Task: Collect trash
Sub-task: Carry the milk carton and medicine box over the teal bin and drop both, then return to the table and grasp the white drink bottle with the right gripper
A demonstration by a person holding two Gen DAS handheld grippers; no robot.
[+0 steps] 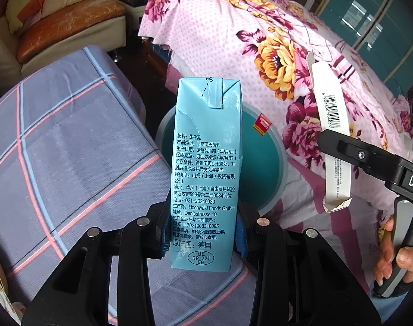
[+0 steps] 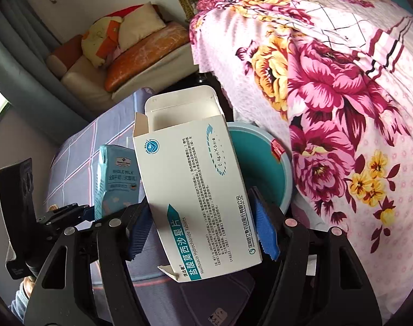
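Observation:
A light-blue milk carton (image 1: 206,168) stands upright between the blue pads of my left gripper (image 1: 203,231), which is shut on its lower part. The same milk carton (image 2: 116,179) shows at the left of the right wrist view, with the left gripper (image 2: 70,212) below it. My right gripper (image 2: 203,228) is shut on a white medicine box (image 2: 195,190) whose top flap hangs open; that medicine box (image 1: 331,125) appears edge-on at the right of the left wrist view. Both items hang above a teal round bin (image 1: 266,163), also seen as the bin (image 2: 263,165) behind the box.
A bed with a pink flowered cover (image 1: 260,40) rises on the right. A grey checked cloth (image 1: 56,149) covers a surface on the left. A sofa with an orange cushion (image 1: 65,24) and pillows stands behind. A person's hand (image 1: 396,260) grips the right tool's handle.

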